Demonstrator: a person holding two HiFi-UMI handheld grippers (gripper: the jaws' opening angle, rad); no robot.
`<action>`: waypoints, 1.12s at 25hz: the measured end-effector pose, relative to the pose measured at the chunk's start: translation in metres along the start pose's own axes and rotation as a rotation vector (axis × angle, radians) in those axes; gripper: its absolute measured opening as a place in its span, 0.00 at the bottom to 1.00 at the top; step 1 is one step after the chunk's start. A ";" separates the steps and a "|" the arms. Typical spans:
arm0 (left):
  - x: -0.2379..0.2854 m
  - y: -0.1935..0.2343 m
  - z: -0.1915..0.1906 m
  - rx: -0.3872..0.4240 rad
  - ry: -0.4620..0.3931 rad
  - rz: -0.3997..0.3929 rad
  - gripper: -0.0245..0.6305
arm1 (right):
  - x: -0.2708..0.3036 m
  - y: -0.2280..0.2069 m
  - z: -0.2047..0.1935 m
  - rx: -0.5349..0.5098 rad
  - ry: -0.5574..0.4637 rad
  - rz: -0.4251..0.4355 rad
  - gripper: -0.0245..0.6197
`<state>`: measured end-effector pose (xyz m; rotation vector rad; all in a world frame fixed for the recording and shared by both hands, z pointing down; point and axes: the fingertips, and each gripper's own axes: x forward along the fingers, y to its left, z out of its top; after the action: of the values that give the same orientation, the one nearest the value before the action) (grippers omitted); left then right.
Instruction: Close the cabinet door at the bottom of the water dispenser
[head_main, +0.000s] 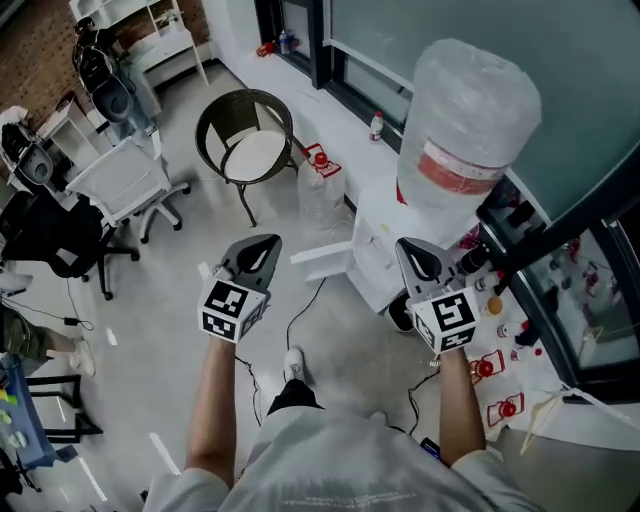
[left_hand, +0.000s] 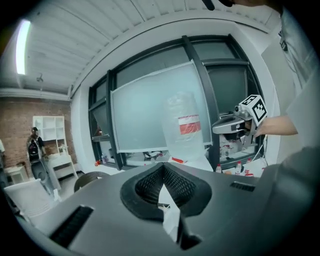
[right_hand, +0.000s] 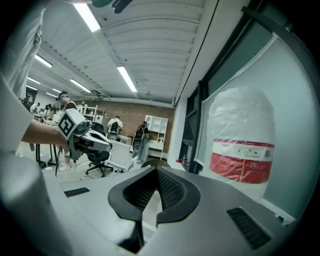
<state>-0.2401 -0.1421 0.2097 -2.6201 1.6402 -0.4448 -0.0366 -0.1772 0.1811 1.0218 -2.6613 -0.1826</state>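
Note:
The white water dispenser stands by the window with a plastic-wrapped, red-labelled bottle on top. Its bottom cabinet door sticks out open toward the floor on the left. My left gripper is shut and empty, hovering just left of the door's free edge. My right gripper is shut and empty too, over the dispenser's front. In the left gripper view the jaws are closed, with the bottle and the right gripper beyond. In the right gripper view the jaws are closed, beside the bottle.
A round wicker chair and a clear empty jug stand left of the dispenser. Office chairs fill the far left. Cables run across the floor. Small red-capped bottles lie at the right near the window frame.

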 end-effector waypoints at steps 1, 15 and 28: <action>0.009 0.015 -0.006 -0.014 0.001 -0.024 0.06 | 0.017 0.002 0.001 0.007 0.004 -0.006 0.08; 0.122 0.171 -0.111 -0.120 0.072 -0.117 0.07 | 0.197 0.010 -0.023 0.084 0.075 -0.108 0.08; 0.216 0.174 -0.339 -0.308 0.287 -0.148 0.09 | 0.322 0.031 -0.233 0.272 0.302 -0.005 0.08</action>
<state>-0.3891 -0.3659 0.5554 -3.0407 1.7190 -0.6497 -0.2132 -0.3738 0.4796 1.0392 -2.4479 0.3169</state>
